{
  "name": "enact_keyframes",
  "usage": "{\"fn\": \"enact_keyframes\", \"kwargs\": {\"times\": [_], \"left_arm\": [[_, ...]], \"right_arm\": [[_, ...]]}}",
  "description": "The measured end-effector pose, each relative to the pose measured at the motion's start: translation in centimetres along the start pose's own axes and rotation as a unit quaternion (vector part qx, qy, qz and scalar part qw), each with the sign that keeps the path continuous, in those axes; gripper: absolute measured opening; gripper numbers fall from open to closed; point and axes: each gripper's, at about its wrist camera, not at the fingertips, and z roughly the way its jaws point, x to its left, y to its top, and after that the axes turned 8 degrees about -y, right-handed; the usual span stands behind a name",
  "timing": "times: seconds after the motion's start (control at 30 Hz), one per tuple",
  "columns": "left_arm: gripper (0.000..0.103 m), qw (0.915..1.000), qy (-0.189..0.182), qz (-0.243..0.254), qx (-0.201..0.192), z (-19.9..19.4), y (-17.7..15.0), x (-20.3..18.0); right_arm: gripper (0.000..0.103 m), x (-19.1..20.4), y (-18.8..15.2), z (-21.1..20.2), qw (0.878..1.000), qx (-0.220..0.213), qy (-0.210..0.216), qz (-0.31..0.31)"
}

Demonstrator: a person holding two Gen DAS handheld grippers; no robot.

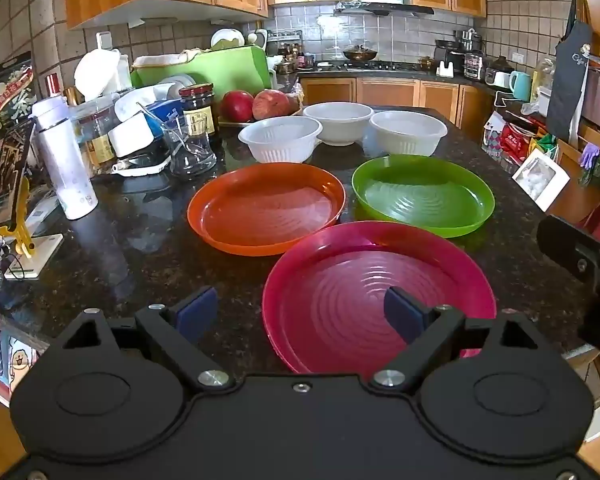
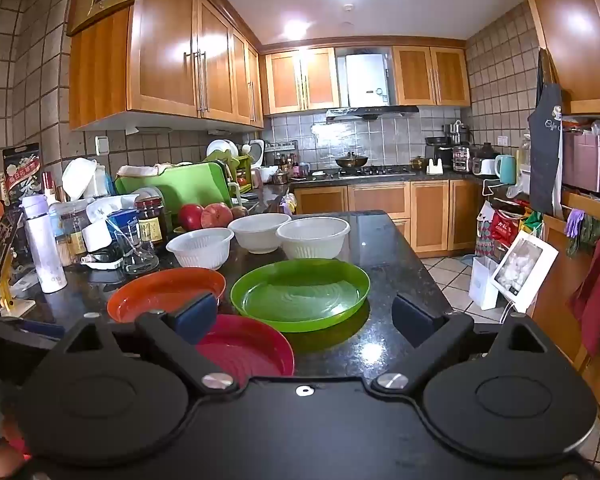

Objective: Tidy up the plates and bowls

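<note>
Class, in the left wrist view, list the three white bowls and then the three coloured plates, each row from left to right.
Bowls: ribbed white bowl → smooth white bowl → right white bowl. Plates: orange plate → pink plate → green plate.

the pink plate [image 1: 380,280], orange plate [image 1: 265,208] and green plate [image 1: 422,196] look like glossy translucent plastic with ridged rings on the floor. the three white bowls [image 1: 340,122] look like matt plastic, two with ribbed walls. the countertop [image 1: 139,240] is polished speckled dark stone, catching the lights. the cabinets [image 2: 203,76] are smooth varnished wood. the left gripper [image 1: 300,314] is matt black with dull blue pads.
</note>
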Motion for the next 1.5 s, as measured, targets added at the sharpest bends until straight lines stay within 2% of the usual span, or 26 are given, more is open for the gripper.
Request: {"fn": "enact_keyframes", "kwargs": {"times": [0.13,0.9,1.5], "left_arm": [[0.090,1.0000,-0.003,-0.005,0.007,0.2,0.1,0.3],[0.090,0.9999,0.012,-0.006,-0.004,0.3,-0.1,0.9],[0.090,0.9998,0.017,-0.010,-0.004,0.1,-0.2,1.1]], "right_arm": [[0.099,0.0,0.0,0.1,1.000,0.003,-0.003,-0.001],[0.099,0.5,-0.1,0.8,0.999,0.038,-0.009,-0.011],[0.099,0.5,0.1,0.9,0.999,0.042,-0.009,-0.013]]}}
